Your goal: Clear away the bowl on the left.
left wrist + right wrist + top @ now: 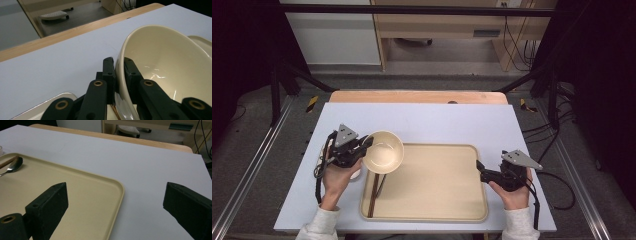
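Your left hand-held gripper (364,146) clamps the cream bowl (383,151) rim over the tray's (437,200) left corner; your right hand-held gripper (479,167) stands released. The white worktop (427,120) sits amid black framing.

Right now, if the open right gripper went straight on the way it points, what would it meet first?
Probably the right rim of the shallow beige plastic tray: the right gripper points leftward at it, one jaw above the tray, the other above the white tabletop. Depth is unclear.
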`<state>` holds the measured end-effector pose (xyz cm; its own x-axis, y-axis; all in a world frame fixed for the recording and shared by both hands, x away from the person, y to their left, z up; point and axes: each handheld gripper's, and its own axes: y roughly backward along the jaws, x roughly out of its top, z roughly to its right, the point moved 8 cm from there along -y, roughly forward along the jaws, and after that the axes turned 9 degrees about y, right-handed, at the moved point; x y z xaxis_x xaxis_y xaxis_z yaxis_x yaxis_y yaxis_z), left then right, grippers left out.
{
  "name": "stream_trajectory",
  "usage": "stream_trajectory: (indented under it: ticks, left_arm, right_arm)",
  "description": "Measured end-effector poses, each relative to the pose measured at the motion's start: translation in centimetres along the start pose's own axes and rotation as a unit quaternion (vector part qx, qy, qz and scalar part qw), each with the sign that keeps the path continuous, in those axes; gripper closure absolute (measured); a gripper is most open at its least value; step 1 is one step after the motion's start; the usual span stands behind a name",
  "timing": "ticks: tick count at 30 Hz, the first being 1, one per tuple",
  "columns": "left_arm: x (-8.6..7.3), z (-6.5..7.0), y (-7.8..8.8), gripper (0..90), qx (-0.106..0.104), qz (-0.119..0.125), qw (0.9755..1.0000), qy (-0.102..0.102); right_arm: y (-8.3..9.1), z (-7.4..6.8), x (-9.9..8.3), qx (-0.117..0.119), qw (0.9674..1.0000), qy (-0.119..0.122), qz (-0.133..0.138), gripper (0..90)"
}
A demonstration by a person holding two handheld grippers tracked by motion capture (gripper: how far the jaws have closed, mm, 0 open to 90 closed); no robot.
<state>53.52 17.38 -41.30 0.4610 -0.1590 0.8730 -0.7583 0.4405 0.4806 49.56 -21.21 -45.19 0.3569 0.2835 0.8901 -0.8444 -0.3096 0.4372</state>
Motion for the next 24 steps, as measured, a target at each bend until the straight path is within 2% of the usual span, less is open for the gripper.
stream_trajectory:
  ticks: [4,8,12,24]
  left_arm:
    - [-0.1,0.7,-1.2,81.9,-0.002,-0.008,1.0000,-0.002]
    - [0.0,1.3,-2.2,81.9,-0.011,-0.006,0.9999,0.009]
    - [0.0,1.9,-3.2,81.9,-0.018,-0.012,0.9997,0.013]
    - [-0.4,4.6,-7.0,81.9,-0.032,-0.037,0.9988,0.007]
  right_arm:
    - [0.0,0.1,0.0,-0.002,1.0000,0.000,0.002,6.4]
    - [0.1,0.1,0.1,-0.001,1.0000,-0.001,0.003,6.4]
    - [0.0,0.0,0.0,0.001,1.0000,-0.001,0.000,6.4]
    - [0.0,0.0,0.0,0.001,1.0000,-0.001,0.001,6.4]
